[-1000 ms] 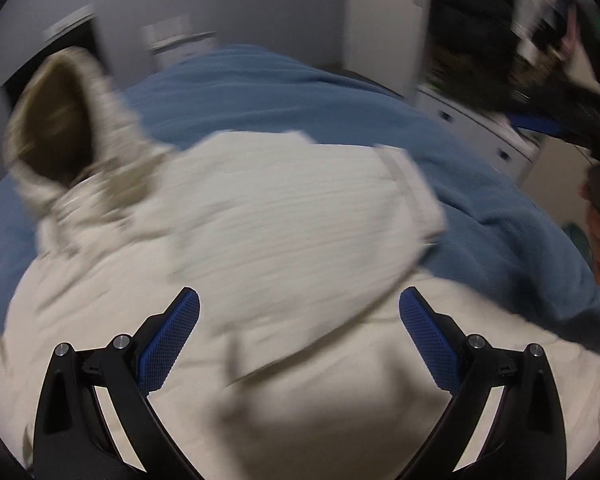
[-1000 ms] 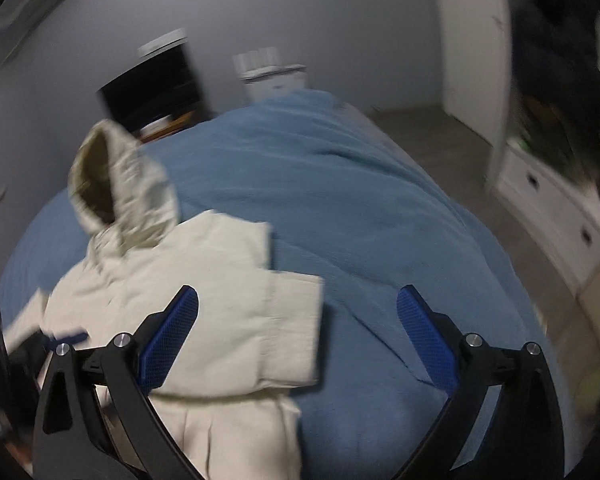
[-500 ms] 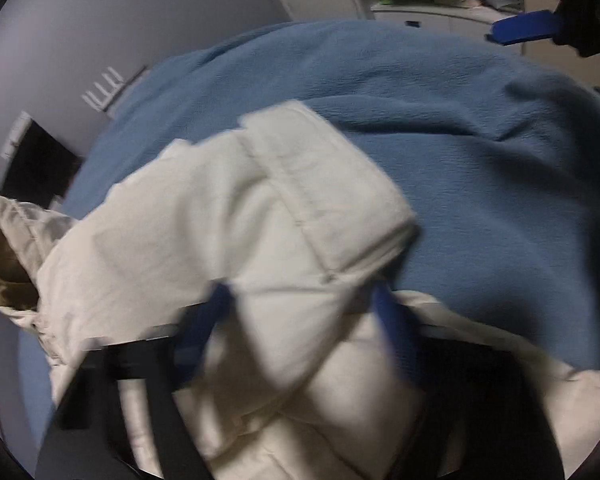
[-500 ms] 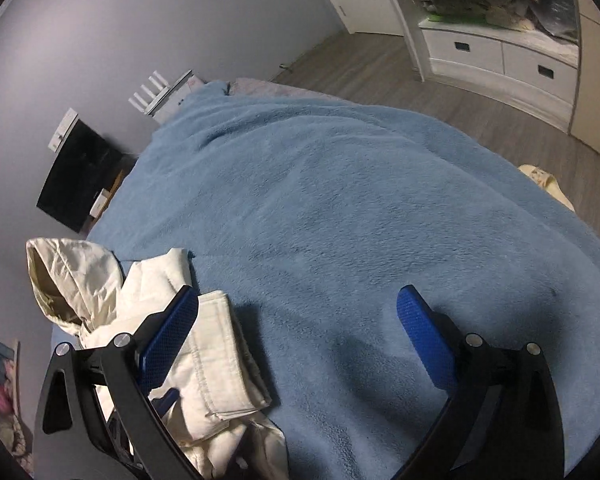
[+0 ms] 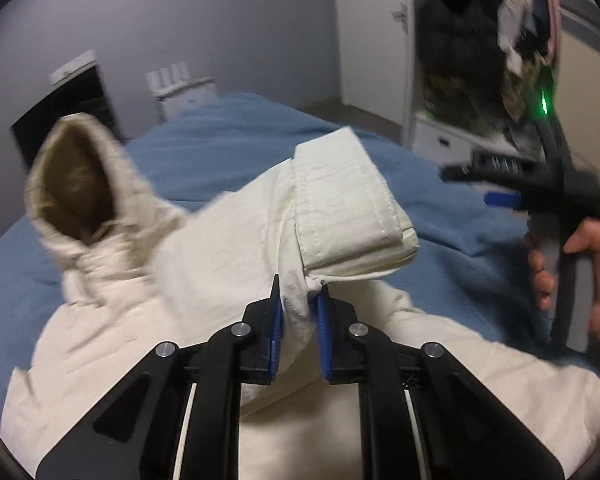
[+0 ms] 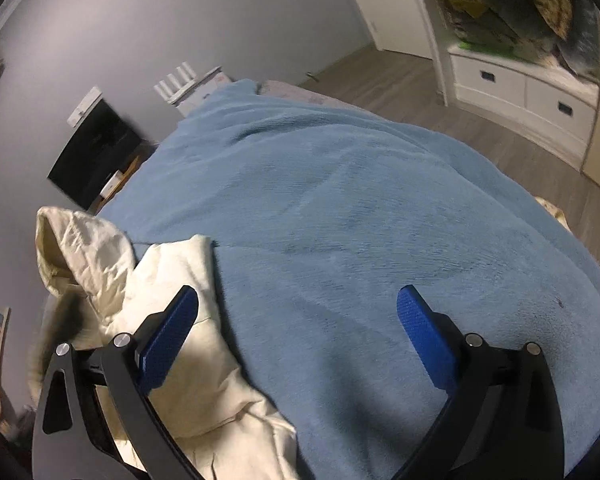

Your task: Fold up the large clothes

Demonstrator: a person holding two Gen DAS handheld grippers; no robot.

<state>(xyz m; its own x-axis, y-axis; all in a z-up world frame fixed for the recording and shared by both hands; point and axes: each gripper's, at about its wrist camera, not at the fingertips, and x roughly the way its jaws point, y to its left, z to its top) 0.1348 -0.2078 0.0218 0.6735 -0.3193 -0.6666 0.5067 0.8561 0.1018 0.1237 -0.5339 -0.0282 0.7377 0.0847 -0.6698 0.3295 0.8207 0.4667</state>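
Observation:
A cream hooded jacket [image 5: 148, 320] lies on a blue blanket [image 5: 220, 148] over a bed. Its hood [image 5: 76, 184] stands open at the left, showing a brown lining. My left gripper [image 5: 299, 300] is shut on the jacket's sleeve [image 5: 348, 208] just behind the cuff and holds it lifted over the body. The jacket also shows at the left of the right wrist view [image 6: 172, 288]. My right gripper [image 6: 298, 320] is open and empty above the blanket [image 6: 360, 220], to the right of the jacket. It also shows at the right of the left wrist view [image 5: 500, 199].
A white drawer unit [image 6: 520, 92] below shelves of clothes stands at the right past a strip of wood floor [image 6: 400, 76]. A black cabinet [image 6: 96, 152] and a white unit [image 6: 188, 84] stand by the grey wall beyond the bed.
My left gripper went from wide open over the jacket to shut on the sleeve and lifted it. My right gripper swung to the right over the blanket and stayed open.

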